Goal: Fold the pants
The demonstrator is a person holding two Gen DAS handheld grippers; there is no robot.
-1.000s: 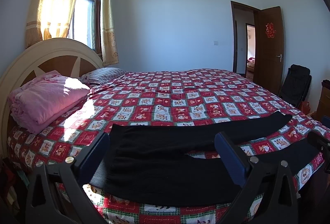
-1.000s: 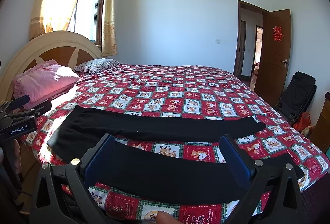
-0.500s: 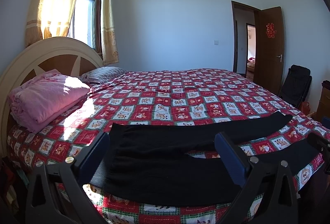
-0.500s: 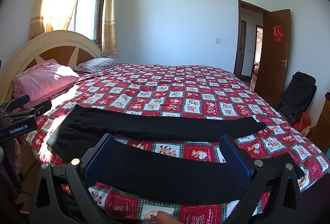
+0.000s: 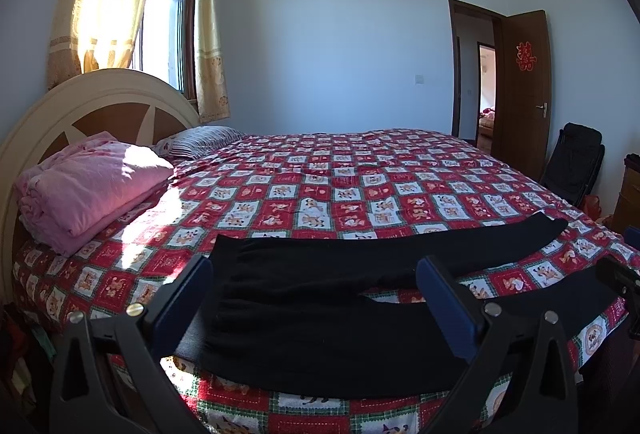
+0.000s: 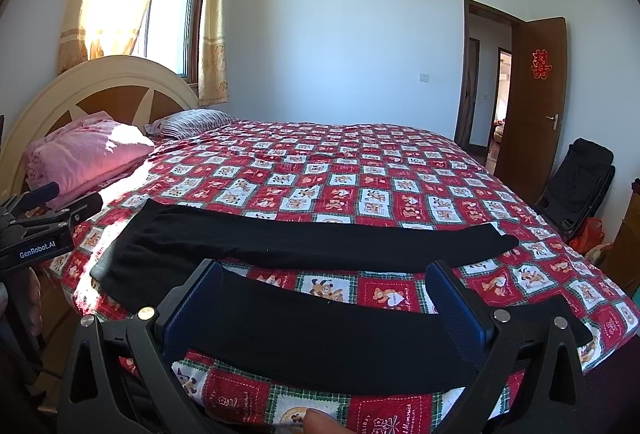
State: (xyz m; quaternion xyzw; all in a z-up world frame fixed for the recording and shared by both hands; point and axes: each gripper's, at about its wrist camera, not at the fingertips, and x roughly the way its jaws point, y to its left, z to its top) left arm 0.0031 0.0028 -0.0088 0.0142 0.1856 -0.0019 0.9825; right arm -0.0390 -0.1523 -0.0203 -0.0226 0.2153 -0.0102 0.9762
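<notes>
Black pants point(image 6: 320, 246) lie flat before open tool point(image 6: 324, 308).

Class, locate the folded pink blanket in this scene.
The pink blanket lies at the left in both views, on the bed against the headboard, beside the striped pillow.

Black pants point(image 6: 304, 246) on red-and-white checked bedspread point(image 6: 360, 170) with cartoon animals; pink folded blanket point(image 5: 92, 186) at headboard edge; striped pillow point(image 5: 200, 144); blue gripper pads point(image 6: 192, 310).

Matt black knit pants point(image 5: 320, 306) on a printed cotton-like bedspread point(image 5: 360, 186), soft pink folded blanket point(image 5: 92, 186), glossy wooden headboard point(image 5: 100, 114), matt black plastic left gripper point(image 5: 312, 294) with blue pads point(image 5: 444, 306).
</notes>
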